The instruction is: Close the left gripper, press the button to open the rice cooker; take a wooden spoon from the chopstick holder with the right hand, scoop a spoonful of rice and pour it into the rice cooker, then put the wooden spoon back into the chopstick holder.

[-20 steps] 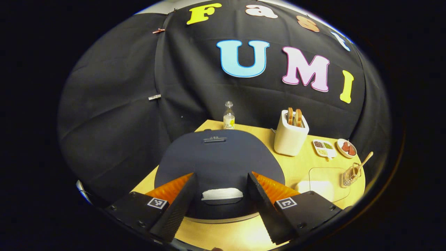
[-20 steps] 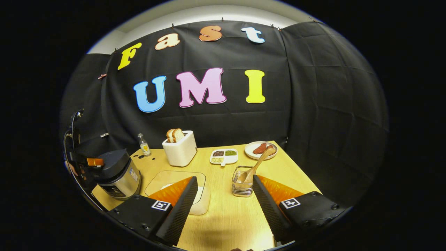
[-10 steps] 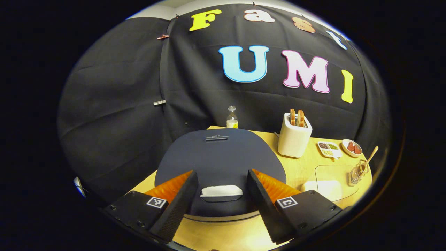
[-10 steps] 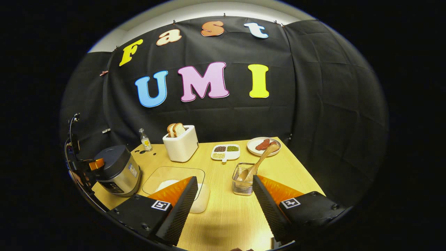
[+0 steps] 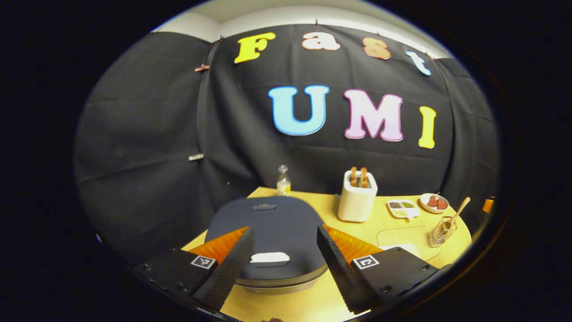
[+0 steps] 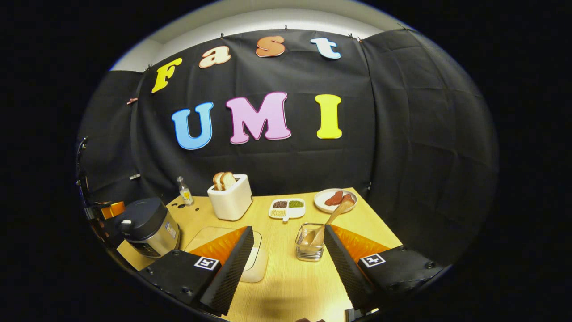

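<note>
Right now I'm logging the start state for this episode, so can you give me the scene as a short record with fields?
rice cooker: lid shut, on the table's left side
button: on the lid's front, between the left gripper's fingers, not pressed
left gripper: open, above the cooker
right gripper: open, holding nothing
wooden spoon: leaning in the chopstick holder
rice dish: on the table

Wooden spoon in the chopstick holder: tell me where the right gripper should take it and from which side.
Grip the wooden spoon on its bare handle above the rim of the chopstick holder, probably coming from above. The handle leans up and away toward the plate, leaving its shaft exposed, while the lower end sits down inside the holder. The right gripper is open and apart from it.
</note>
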